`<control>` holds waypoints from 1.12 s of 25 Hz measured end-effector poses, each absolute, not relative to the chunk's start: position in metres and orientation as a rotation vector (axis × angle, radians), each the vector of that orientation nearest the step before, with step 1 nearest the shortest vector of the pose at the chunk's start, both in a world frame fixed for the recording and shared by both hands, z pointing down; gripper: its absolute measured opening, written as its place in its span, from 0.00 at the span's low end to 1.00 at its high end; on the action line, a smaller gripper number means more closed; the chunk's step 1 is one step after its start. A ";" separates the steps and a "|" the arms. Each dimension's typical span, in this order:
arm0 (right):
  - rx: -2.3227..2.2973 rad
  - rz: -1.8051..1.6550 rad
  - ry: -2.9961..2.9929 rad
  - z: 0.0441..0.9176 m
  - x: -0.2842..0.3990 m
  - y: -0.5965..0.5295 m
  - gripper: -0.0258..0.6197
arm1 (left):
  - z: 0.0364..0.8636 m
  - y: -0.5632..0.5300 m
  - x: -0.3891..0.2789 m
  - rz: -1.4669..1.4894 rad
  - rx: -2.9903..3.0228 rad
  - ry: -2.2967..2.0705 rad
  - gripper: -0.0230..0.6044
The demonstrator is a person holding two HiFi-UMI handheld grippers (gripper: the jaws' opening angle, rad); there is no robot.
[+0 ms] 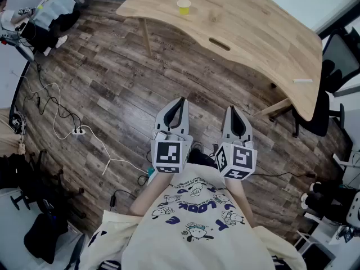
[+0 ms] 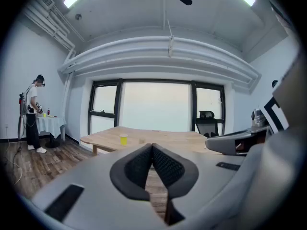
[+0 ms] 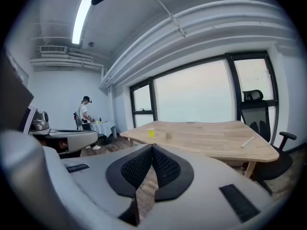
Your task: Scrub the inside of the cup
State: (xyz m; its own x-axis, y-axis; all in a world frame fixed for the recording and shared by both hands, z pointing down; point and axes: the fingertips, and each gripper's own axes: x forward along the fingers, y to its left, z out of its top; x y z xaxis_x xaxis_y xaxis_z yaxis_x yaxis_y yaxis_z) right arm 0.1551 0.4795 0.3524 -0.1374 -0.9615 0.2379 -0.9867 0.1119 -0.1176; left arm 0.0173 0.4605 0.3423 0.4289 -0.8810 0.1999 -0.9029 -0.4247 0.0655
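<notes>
- Cup (image 1: 184, 6): small and yellow, it stands upright on the wooden desk (image 1: 253, 44), near the desk's left end as the head view shows it. It is well away from both tools, and nothing touches it.
- In the left gripper view the cup (image 2: 123, 139) shows just left of the jaw tips. In the right gripper view it (image 3: 151, 133) sits near the desk's left corner.
- A small tan block (image 3: 169, 135) stands near the cup, to its right.
- A pale stick (image 1: 302, 80) lies flat close to the desk's right edge, well apart from the cup.
- Left tool (image 1: 180, 101): jaws pressed together at the tips, with nothing between the dark ribbed pads (image 2: 139, 169).
- Right tool (image 1: 232, 109): jaws likewise closed tip to tip and holding nothing.
- The two tools are side by side in front of the person's chest. They are over the wooden floor (image 1: 112, 89), short of the desk's near edge, and point toward the desk.
- A black office chair (image 1: 332, 66) stands at the desk's right end.
- A white power strip (image 1: 79, 131) with trailing cables lies on the floor to the left.
- Another person (image 2: 32, 111) stands in the far left corner of the room beside a small covered table.
</notes>
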 end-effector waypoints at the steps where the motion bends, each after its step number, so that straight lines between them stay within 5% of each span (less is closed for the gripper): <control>1: 1.990 0.377 -2.265 0.352 0.154 0.479 0.07 | 0.342 0.460 0.017 0.200 2.516 -1.584 0.02; 28: 1.959 0.434 -2.293 0.366 0.183 0.469 0.08 | 0.348 0.461 0.033 0.193 2.445 -1.664 0.02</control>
